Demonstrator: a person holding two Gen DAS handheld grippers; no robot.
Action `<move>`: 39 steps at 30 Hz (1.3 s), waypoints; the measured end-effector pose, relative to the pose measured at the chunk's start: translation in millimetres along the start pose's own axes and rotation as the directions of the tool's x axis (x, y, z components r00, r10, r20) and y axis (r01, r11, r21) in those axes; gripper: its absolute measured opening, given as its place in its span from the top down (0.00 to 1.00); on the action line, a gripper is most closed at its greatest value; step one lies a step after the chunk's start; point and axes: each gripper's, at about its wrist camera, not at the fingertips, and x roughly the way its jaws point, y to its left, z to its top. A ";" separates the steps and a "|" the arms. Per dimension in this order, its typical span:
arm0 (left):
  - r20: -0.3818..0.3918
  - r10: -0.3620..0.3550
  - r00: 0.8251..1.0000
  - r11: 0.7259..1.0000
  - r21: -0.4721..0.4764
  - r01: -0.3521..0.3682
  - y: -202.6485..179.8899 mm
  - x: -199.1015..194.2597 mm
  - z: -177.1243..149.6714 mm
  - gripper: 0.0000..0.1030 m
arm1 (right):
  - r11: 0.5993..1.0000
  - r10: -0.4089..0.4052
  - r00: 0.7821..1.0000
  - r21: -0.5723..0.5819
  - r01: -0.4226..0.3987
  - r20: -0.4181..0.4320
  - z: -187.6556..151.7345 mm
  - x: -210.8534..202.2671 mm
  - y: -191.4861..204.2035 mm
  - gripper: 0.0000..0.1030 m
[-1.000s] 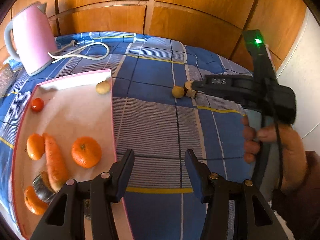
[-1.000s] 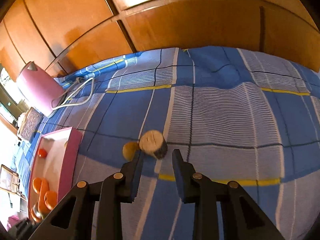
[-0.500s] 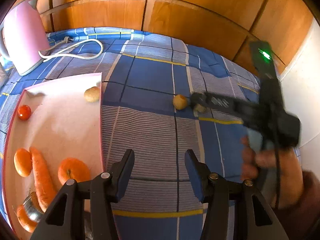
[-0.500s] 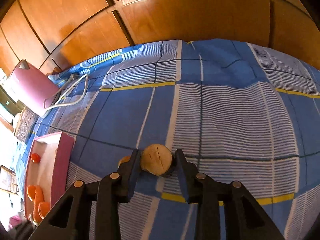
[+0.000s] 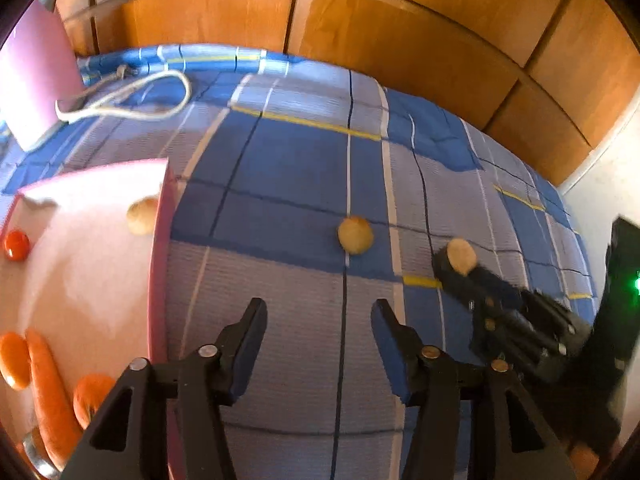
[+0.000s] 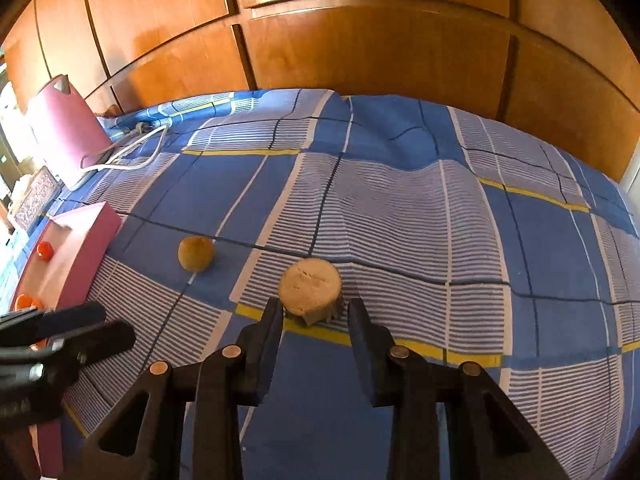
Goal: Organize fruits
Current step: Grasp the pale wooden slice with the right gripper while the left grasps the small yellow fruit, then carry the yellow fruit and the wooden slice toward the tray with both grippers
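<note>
My right gripper [image 6: 314, 314] nearly shut, fingers flanking muffin [image 6: 310, 292] on blue plaid bedspread [image 6: 400, 208]; contact unclear, cannot tell if gripped. Muffin likely light, soft, crumbly; take low on pleated wrapper sides, gentle squeeze. My left gripper [image 5: 318, 322] half open, empty, jaws just widened. Small brown round fruit [image 5: 355, 235] loose near pink tray [image 5: 160, 272]; probably firm, rolls.

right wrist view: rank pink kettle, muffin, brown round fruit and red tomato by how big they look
1. pink kettle
2. muffin, though it lies nearest the camera
3. brown round fruit
4. red tomato
</note>
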 end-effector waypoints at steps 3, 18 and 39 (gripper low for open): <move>0.016 -0.019 1.000 1.000 0.007 0.019 -4.7 3.6 8.5 0.41 | 1.000 -0.010 1.000 -0.016 0.010 0.000 -2.4 3.3 1.4 0.69; -0.027 -0.045 0.999 0.999 0.020 0.045 -18.8 48.4 44.4 0.62 | 1.000 -0.010 1.000 0.002 0.010 0.022 -2.4 0.8 -3.2 0.68; -0.038 -0.031 0.999 0.999 0.042 0.033 -24.7 20.3 -14.0 0.76 | 0.999 -0.008 1.000 -0.052 0.009 0.024 -18.6 -18.8 5.2 0.71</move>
